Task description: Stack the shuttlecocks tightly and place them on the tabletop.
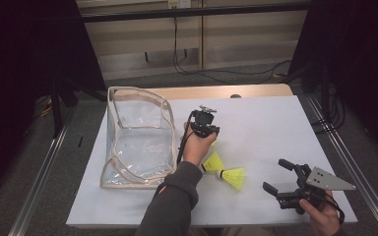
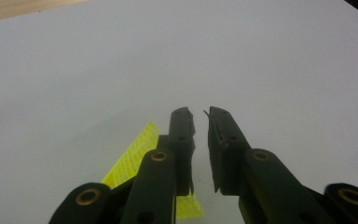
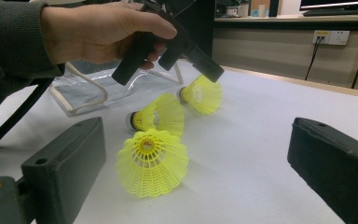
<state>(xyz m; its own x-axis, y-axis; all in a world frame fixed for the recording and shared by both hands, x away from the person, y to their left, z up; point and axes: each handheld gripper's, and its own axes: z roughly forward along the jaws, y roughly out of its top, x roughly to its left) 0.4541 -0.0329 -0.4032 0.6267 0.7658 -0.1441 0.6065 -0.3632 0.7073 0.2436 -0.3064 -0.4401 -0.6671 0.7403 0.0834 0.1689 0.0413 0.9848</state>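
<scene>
Yellow shuttlecocks, unlettered, between left gripper and right gripper

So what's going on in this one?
A person at a white table works with a tool in each hand around three yellow shuttlecocks. The left tool is lowered over the farthest shuttlecock, its jaws nearly closed with nothing visibly gripped between them. The right tool waits open near the table's front edge, holding nothing. A clear bag stands open to the left; none of the shuttlecocks is inside it yet.
</scene>
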